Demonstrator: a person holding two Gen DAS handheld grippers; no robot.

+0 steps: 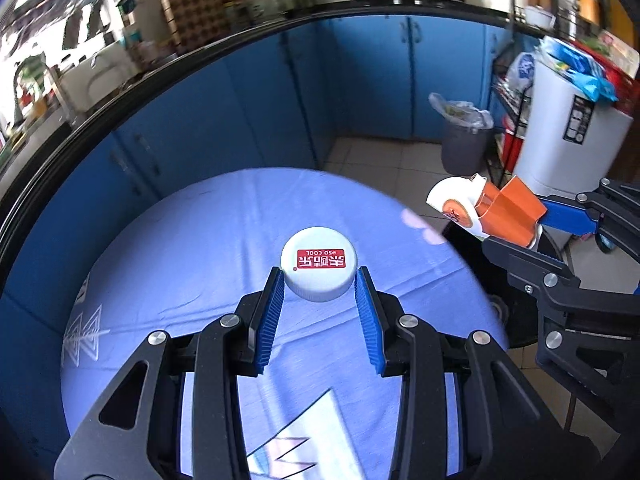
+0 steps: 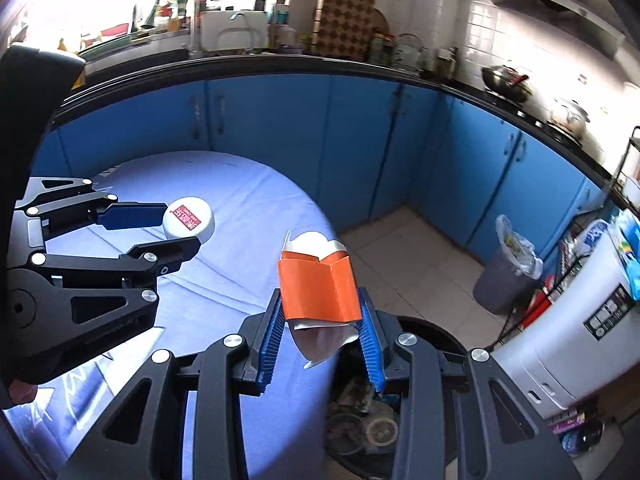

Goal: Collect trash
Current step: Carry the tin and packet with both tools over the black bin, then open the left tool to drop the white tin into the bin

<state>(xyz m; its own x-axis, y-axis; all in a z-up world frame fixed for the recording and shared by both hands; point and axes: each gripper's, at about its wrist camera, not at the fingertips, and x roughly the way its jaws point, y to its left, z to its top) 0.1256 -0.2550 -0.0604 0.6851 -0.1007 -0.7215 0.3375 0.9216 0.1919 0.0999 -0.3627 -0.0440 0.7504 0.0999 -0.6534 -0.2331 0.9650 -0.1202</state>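
Two grippers: both were in view and both were loaded, one item each.
Table edge: the round table (image 2: 224, 184) in its blue cloth curved away in front of me; its rim ran just under my right fingers in the right wrist view.
Open room: bare tiled floor (image 2: 404, 248) lay between the table rim and the blue cabinets (image 2: 360, 140); the cloth around the cap was bare.
Left gripper (image 1: 319, 286): pointed down at a slant over the table, jaws partly closed, blue pads pressed on both sides of the white bottle cap (image 1: 319, 264).
Cap position: held above the cloth near the table's middle, red label facing up.
Right gripper (image 2: 322, 312): also angled down, jaws partly closed, clamped on the orange and white carton (image 2: 316, 292).
Carton position: crumpled, held over the table's edge, right above the black bin (image 2: 436, 332) beside the table.
Black bin: 1, already holding trash; it sat low against the table.
Grey bin (image 2: 504, 284): 1, with a clear bag liner, on the floor by the white appliance (image 2: 568, 340), well apart from the table.
Trash items in hand: 2, namely 1 cap and 1 carton.
Bins total: 2.
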